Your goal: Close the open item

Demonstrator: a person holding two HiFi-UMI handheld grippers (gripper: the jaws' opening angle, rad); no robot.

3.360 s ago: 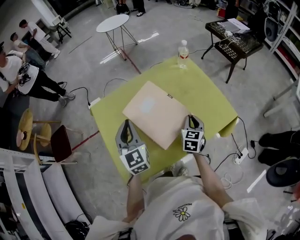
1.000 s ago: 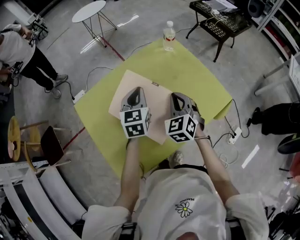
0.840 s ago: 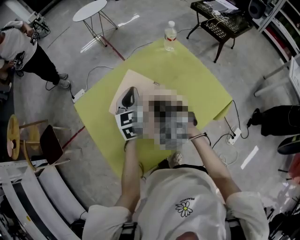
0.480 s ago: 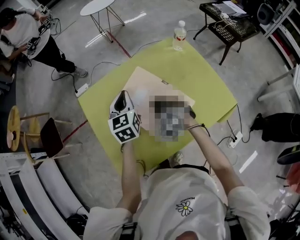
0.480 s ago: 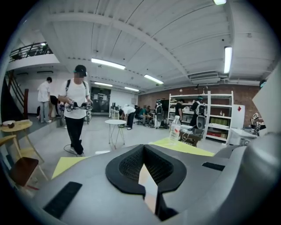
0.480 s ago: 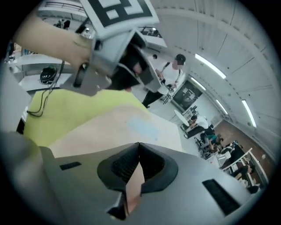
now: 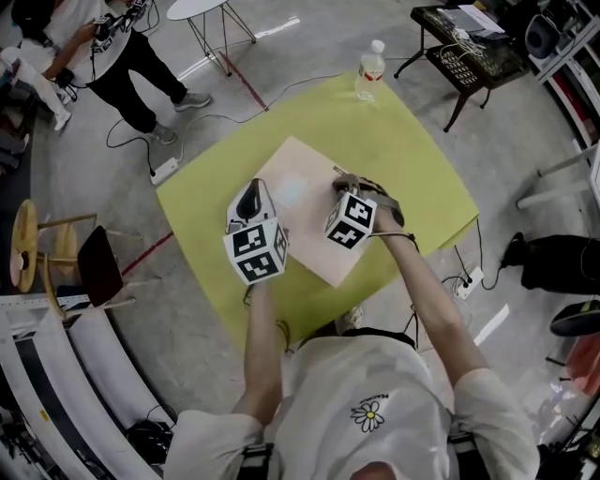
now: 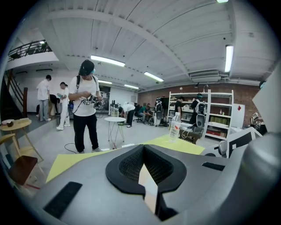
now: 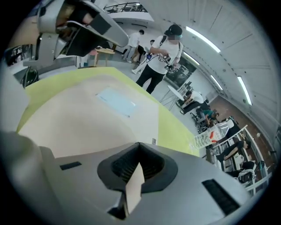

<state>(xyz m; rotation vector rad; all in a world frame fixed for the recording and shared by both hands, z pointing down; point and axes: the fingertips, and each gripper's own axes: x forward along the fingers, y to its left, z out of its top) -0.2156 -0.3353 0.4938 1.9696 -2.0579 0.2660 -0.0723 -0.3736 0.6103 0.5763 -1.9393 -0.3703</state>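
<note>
A beige laptop (image 7: pixel 305 220) lies closed and flat on the yellow-green table (image 7: pixel 412 178), with a pale patch in the middle of its lid (image 9: pixel 83 118). My left gripper (image 7: pixel 249 199) hovers over the laptop's left edge, jaws shut with nothing in them (image 8: pixel 144 147). Over the lid's far right part my right gripper (image 7: pixel 345 180) is also shut and holds nothing (image 9: pixel 139 145). In the right gripper view the left gripper (image 9: pixel 83 26) shows at the upper left, raised above the table.
A water bottle (image 7: pixel 370 70) stands at the table's far corner. A round white side table (image 7: pixel 202 9), a black stand with equipment (image 7: pixel 469 56), a wooden stool (image 7: pixel 28 253) and floor cables surround the table. A person (image 8: pixel 85 110) stands beyond its left side.
Both grippers were at the laptop's near edge, then rose over the lid. In the last second the right gripper has moved away toward the lid's far right and the left has shifted left.
</note>
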